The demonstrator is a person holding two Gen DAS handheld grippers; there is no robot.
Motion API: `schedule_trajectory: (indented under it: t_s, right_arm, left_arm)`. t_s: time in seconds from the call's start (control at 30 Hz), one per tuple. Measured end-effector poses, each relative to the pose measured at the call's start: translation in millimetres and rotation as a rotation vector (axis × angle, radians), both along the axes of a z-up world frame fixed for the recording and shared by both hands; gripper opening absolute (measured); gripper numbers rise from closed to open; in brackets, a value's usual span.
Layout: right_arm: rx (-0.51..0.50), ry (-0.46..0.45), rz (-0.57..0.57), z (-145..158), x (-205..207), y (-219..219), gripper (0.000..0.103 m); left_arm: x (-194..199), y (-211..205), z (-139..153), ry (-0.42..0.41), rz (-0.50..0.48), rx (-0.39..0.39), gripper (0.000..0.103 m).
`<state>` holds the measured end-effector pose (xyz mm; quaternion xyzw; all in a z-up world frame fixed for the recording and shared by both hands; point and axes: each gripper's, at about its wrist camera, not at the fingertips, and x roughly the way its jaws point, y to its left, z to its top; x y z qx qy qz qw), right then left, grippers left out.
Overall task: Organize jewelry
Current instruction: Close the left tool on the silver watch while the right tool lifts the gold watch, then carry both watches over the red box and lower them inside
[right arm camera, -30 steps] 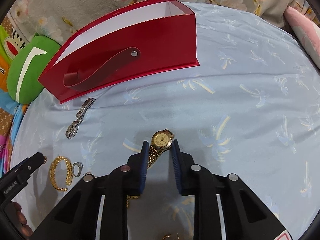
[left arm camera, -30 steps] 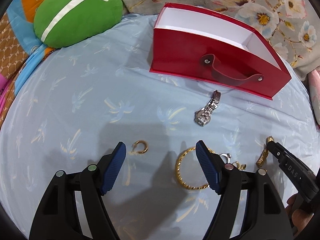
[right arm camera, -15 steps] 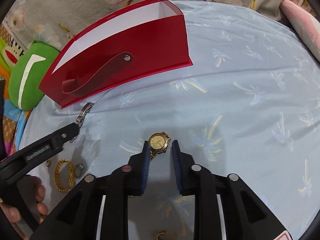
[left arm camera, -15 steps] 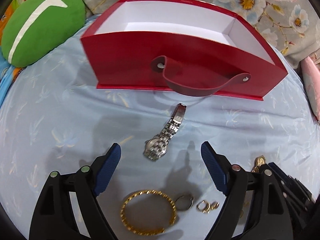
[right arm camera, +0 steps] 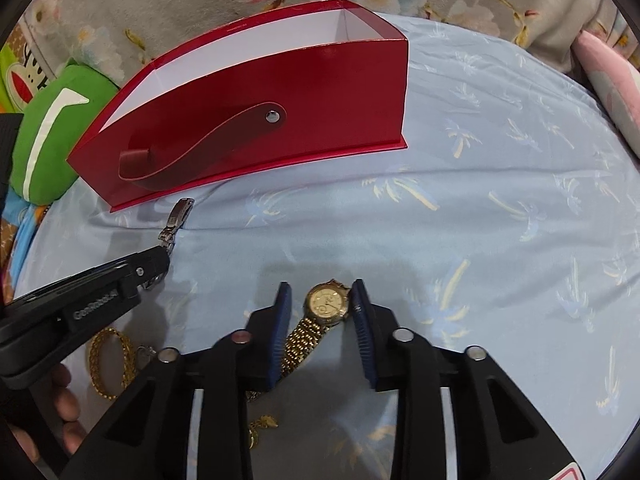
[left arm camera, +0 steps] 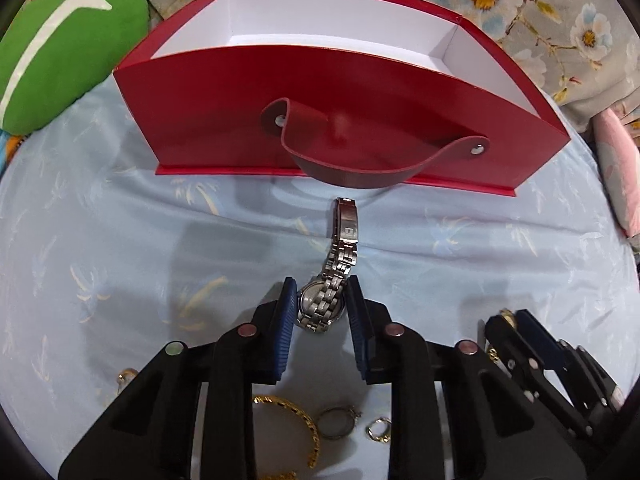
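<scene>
A silver watch lies on the pale blue sheet in front of the red box. My left gripper is closing on it, and both blue pads touch the sides of its case. The band and clasp stretch toward the box. A gold watch lies between the jaws of my right gripper. The right pad touches its crown, a gap shows on the left of the case, and the band runs under the left finger. The right wrist view shows the left gripper from the side.
A gold bangle, two rings and a small gold hoop lie near the left gripper's base. A gold pendant lies beneath the right one. A green cushion sits left of the box, a pink one right, and floral fabric behind.
My left gripper moved forward from over the bangle to the silver watch, and its jaws went from wide apart to touching the case. The right gripper stayed put, its jaws slightly wider.
</scene>
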<state>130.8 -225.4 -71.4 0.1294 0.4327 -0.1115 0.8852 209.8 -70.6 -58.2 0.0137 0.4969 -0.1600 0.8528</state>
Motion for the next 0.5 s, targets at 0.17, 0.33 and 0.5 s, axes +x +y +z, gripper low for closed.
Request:
schedule_trajectory:
  t_s: [0.17,0.33,0.5]
  right_arm:
    - [0.012,-0.004,0.006,0.7,-4.0,-5.3,0.021]
    - [0.023,-0.025,0.004,7.0,-12.5,-8.4,0.021]
    - [0.025,-0.06,0.009,21.6,-19.9,-9.2,0.021]
  left_arm:
    - [-8.5,9.4,2.0,0.023,-0.001,-0.051,0.024]
    - [-20.7,24.5,9.3,0.023,0.01,-0.078,0.017]
    - [-31.2,33.8,22.8,0.001,0.016,-0.096,0.017]
